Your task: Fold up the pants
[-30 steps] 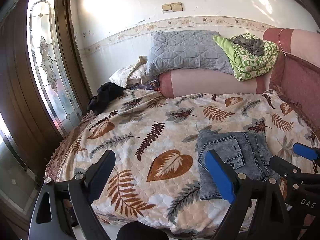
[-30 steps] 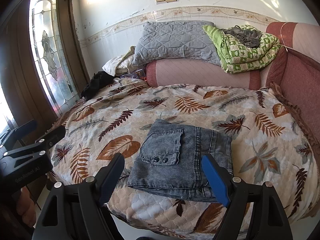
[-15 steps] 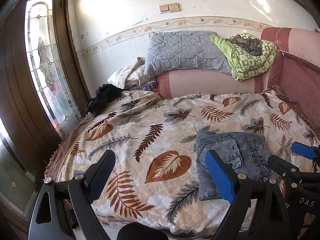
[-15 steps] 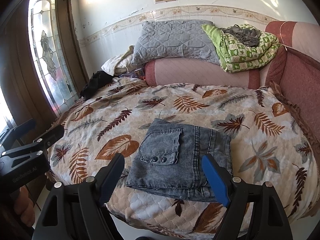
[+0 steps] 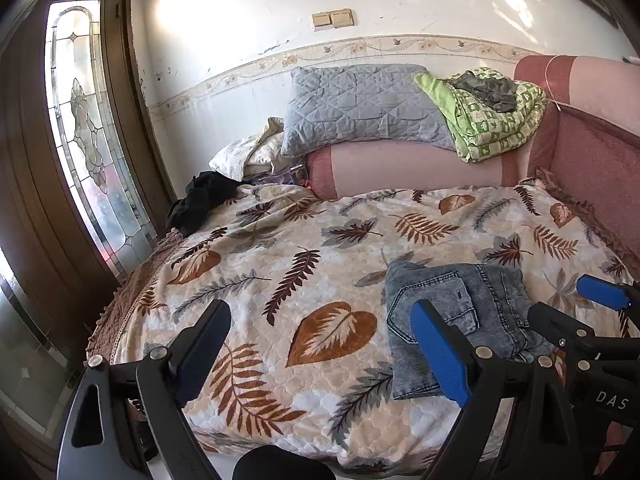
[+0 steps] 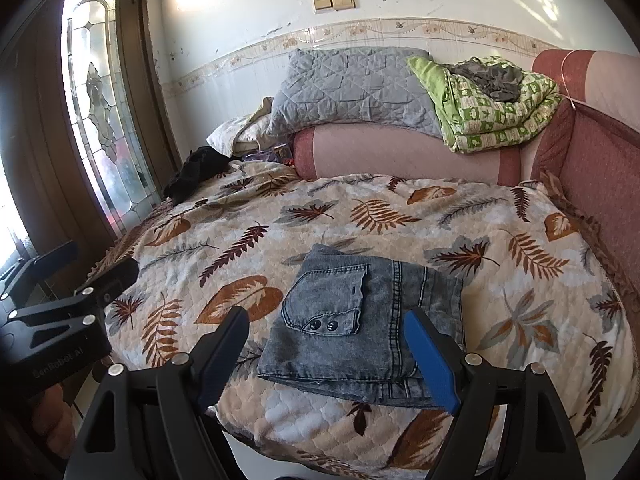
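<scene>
The pants (image 6: 362,332) lie folded into a compact, roughly square bundle of grey-blue washed denim on the bed (image 6: 500,240), near its front edge and somewhat toward its right side. A back pocket with a wavy, frayed edge faces up, two dark buttons sit at its lower corner, and orange-stitched seams run along the bundle beside it. Layered fabric edges show along the side nearest the camera.

The right hand-held gripper (image 6: 328,356) hangs just in front of the bundle with its jaws spread wide and nothing between them; one pad is blue, the other looks dark. The left hand-held gripper (image 5: 324,356) is likewise wide open and empty, held off the front edge of the bed to the left of the pants (image 5: 460,316), above a large brown heart-shaped leaf print.

The bed is covered by a quilted cream bedspread (image 5: 320,248) printed with brown, rust and grey leaves and ferns, its surface puffy and scalloped. At the head end a smooth pink bolster (image 6: 404,156) carries a grey quilted pillow (image 6: 348,88) and a folded green patterned blanket (image 6: 492,116) with a crumpled grey cloth (image 6: 484,78) on top. A heap of black fabric (image 6: 192,172) sits at the far left corner of the bed, next to a wooden door (image 5: 76,132) with leaded glass
</scene>
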